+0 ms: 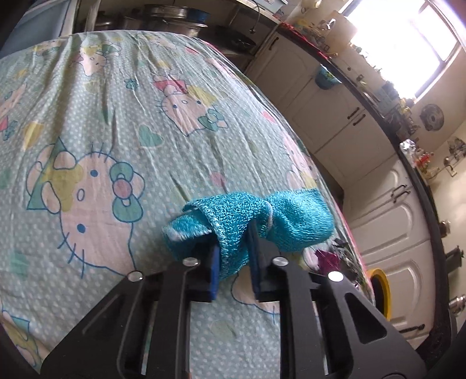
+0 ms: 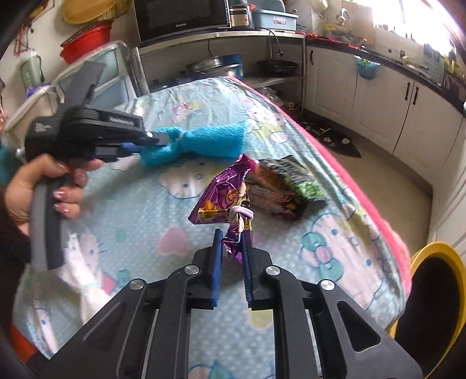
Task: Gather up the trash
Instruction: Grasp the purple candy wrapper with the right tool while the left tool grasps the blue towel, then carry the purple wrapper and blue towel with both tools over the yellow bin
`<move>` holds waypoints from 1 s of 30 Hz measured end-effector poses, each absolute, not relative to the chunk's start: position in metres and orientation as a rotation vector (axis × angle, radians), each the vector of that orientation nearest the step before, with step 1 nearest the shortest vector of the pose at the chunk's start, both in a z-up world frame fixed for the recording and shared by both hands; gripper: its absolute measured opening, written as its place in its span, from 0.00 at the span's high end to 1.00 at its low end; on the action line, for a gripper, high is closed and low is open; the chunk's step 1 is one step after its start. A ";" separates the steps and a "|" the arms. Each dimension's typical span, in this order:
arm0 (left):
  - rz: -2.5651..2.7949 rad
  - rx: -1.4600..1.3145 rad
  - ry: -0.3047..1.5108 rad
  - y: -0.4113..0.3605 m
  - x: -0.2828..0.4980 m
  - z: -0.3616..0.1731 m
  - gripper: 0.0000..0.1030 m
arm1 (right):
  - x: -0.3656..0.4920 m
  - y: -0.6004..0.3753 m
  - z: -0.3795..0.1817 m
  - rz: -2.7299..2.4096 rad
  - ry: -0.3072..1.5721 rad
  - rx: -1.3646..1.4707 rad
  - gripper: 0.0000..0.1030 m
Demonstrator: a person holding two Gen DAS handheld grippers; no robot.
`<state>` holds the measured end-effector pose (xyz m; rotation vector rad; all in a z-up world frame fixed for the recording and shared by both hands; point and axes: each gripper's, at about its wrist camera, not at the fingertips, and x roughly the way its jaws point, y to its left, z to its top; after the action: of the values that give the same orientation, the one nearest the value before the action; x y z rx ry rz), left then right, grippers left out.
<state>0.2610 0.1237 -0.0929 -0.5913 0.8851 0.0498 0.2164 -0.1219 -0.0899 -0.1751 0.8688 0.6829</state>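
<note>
My left gripper (image 1: 234,256) is shut on a teal knitted cloth (image 1: 256,221) tied in the middle with a white band, held just above the cartoon-print table cover (image 1: 116,131). The same cloth (image 2: 201,140) and the left gripper (image 2: 151,142) show in the right wrist view at the left. My right gripper (image 2: 233,247) is shut on the tied end of a purple snack wrapper (image 2: 224,198). A dark snack wrapper with a green patch (image 2: 285,186) lies on the cover just behind the purple one.
A bin with a yellow rim (image 2: 437,288) stands on the floor off the table's right edge; it also shows in the left wrist view (image 1: 381,288). White cabinets (image 2: 378,99) line the right wall. A microwave (image 2: 180,17) and pots sit on shelves behind the table.
</note>
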 end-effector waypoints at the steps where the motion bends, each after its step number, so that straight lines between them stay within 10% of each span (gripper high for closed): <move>1: 0.040 -0.589 0.883 0.123 0.259 -0.092 0.92 | 0.214 -0.123 -0.089 0.689 0.871 -0.162 0.88; 30: -0.081 -0.373 0.651 0.048 0.188 0.000 0.97 | 0.175 -0.179 -0.044 0.619 0.752 0.007 0.89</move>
<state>0.1882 0.0478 0.0002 -0.3728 0.6508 -0.0806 0.1747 -0.1788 -0.0435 0.0073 0.7518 0.6191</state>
